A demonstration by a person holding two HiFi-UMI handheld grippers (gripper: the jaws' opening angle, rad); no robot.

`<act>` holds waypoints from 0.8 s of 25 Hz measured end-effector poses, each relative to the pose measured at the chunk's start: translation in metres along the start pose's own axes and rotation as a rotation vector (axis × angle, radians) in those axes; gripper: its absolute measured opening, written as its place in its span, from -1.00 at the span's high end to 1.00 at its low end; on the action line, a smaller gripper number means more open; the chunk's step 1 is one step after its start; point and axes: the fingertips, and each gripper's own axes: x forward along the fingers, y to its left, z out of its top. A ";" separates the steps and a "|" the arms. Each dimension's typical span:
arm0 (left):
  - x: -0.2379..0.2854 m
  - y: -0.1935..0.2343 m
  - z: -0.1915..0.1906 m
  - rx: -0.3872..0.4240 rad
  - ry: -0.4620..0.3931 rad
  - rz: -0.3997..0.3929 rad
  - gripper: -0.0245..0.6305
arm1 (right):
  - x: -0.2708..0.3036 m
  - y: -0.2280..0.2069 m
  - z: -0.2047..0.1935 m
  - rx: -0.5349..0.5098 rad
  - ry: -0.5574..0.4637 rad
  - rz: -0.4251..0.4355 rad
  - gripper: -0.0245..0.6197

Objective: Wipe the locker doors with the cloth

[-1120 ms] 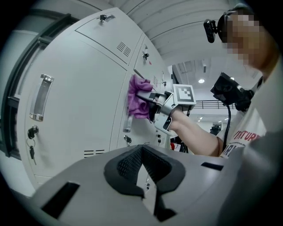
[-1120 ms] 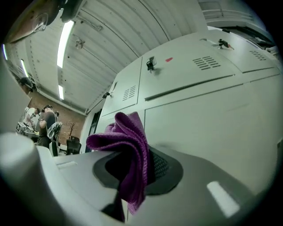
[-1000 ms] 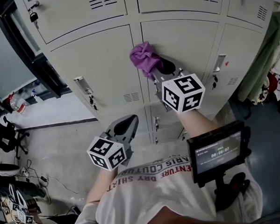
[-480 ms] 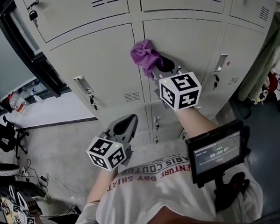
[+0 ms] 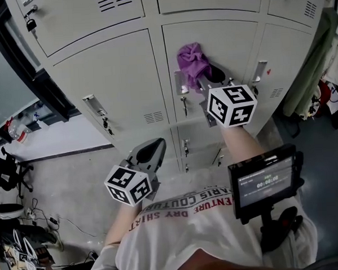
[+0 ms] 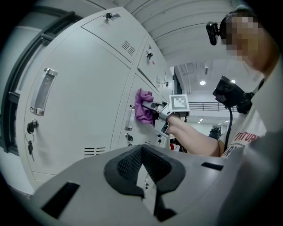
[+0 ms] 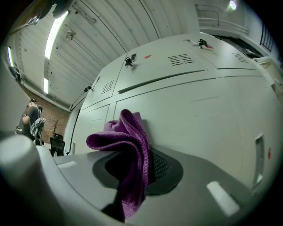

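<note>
A purple cloth [image 5: 192, 61] is pressed against a pale grey locker door [image 5: 220, 38] in the middle of the bank. My right gripper [image 5: 207, 79] is shut on the cloth [image 7: 128, 154], which bunches out past the jaws. In the left gripper view the same cloth [image 6: 143, 106] shows against the door beside a metal handle [image 6: 130, 118]. My left gripper [image 5: 152, 150] hangs low in front of the person's shirt, away from the lockers, jaws shut with nothing between them [image 6: 143, 174].
The neighbouring locker door [image 5: 112, 78] on the left has a handle and keys [image 5: 97, 110]. A screen on a mount [image 5: 265, 183] sits at the person's right side. Green fabric [image 5: 309, 62] hangs at the right. Chairs and cables [image 5: 13, 185] stand on the floor, left.
My right gripper has slid the cloth rightwards across the middle locker door, past the door seam. The left gripper has stayed where it was.
</note>
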 end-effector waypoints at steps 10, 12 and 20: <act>0.011 -0.005 -0.004 0.005 0.027 -0.036 0.92 | -0.043 -0.088 0.007 -0.011 -0.019 -0.194 0.71; 0.013 -0.006 -0.006 0.005 0.032 -0.043 0.92 | -0.052 -0.106 0.007 -0.025 -0.018 -0.240 0.71; 0.014 -0.005 -0.010 0.001 0.042 -0.047 0.92 | -0.082 -0.163 0.000 -0.013 -0.030 -0.381 0.71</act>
